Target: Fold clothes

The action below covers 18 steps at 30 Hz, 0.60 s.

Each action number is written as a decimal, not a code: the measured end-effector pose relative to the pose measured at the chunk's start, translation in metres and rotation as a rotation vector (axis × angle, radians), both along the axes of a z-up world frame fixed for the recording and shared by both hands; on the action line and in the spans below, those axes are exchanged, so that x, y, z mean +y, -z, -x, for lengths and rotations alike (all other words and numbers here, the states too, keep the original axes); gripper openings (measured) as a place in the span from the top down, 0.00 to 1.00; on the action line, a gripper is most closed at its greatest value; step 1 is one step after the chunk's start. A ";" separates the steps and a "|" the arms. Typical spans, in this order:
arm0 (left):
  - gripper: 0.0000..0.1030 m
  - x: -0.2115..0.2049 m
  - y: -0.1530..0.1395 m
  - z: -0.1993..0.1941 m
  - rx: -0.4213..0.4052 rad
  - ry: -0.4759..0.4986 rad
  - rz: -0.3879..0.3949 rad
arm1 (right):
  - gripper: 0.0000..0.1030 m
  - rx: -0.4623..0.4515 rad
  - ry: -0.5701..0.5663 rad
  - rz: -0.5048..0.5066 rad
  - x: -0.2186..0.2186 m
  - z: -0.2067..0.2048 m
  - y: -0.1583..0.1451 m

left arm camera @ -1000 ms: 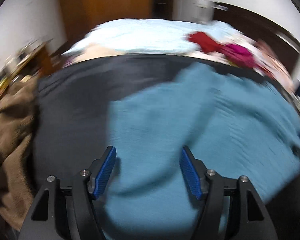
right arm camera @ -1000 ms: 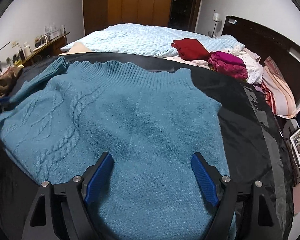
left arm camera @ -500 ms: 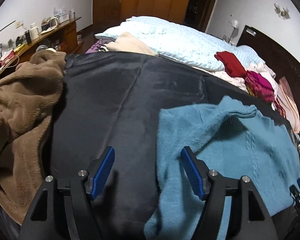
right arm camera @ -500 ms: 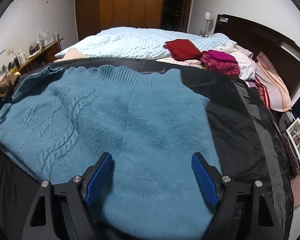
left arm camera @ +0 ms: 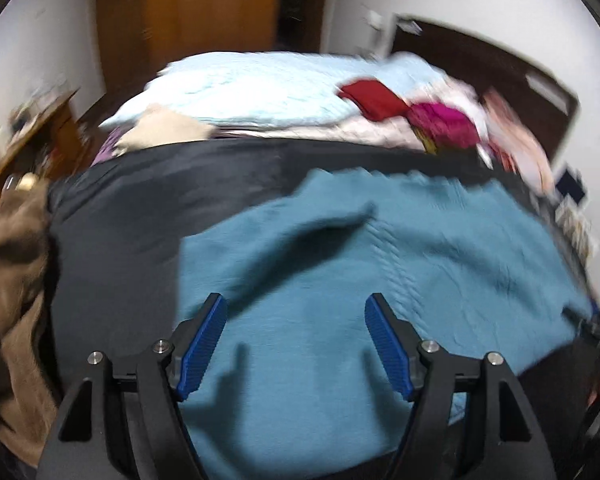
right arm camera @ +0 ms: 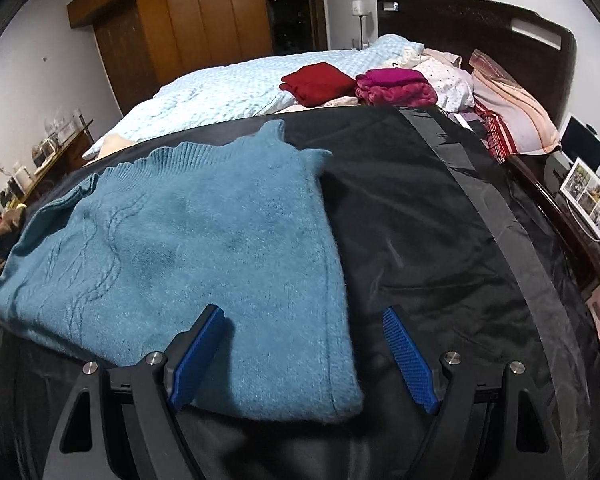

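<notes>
a brown fleece blanket (left arm camera: 8, 264) is lying heaped well off to the left of the left tongs (left arm camera: 296, 344), which are hovering with their blue pads spread wide and pinching nothing. straight ahead of them and just below, a teal knit sweater (left arm camera: 400, 280) is lying on a black sheet (left arm camera: 132, 216) spread over the bed; one loose flap or sleeve is lying across its upper left part, though that view is blurred. in the right wrist view the sweater (right arm camera: 188, 264) is lying to the left and ahead of the right tongs (right arm camera: 300, 356), also spread and holding nothing, with its right edge running straight down between the pads and its near right corner lying just in front of them. that side is looking already turned in to a straight line, so the fold seems to be partway along, perhaps between grips. the next move is likely calling for a pinch on an edge or corner, taking all layers together so the knit is not sliding apart. beyond and to the right, a folded red garment (right arm camera: 320, 82) and a magenta one (right arm camera: 396, 86) are resting on the bed.
</notes>
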<state>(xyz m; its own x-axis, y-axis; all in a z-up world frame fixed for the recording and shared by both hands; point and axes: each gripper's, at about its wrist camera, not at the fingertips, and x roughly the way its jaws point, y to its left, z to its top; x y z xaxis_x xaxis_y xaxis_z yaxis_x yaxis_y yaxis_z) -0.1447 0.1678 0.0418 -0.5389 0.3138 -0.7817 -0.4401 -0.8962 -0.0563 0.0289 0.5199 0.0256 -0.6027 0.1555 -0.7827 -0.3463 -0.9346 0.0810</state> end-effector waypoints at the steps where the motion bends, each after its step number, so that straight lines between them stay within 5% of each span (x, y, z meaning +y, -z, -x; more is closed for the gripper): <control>1: 0.26 0.008 0.004 0.005 -0.021 0.015 0.003 | 0.19 0.001 -0.002 0.002 -0.001 -0.001 0.000; 5: 0.26 0.027 0.019 0.037 -0.171 0.072 -0.075 | 0.19 0.006 -0.009 0.008 -0.004 -0.004 0.000; 15: 0.26 -0.040 0.027 0.093 -0.157 -0.332 -0.089 | 0.19 0.031 0.048 0.117 0.013 -0.021 0.007; 18: 0.26 -0.054 0.034 0.087 -0.182 -0.346 -0.092 | 0.19 0.043 0.067 0.194 0.019 -0.027 0.010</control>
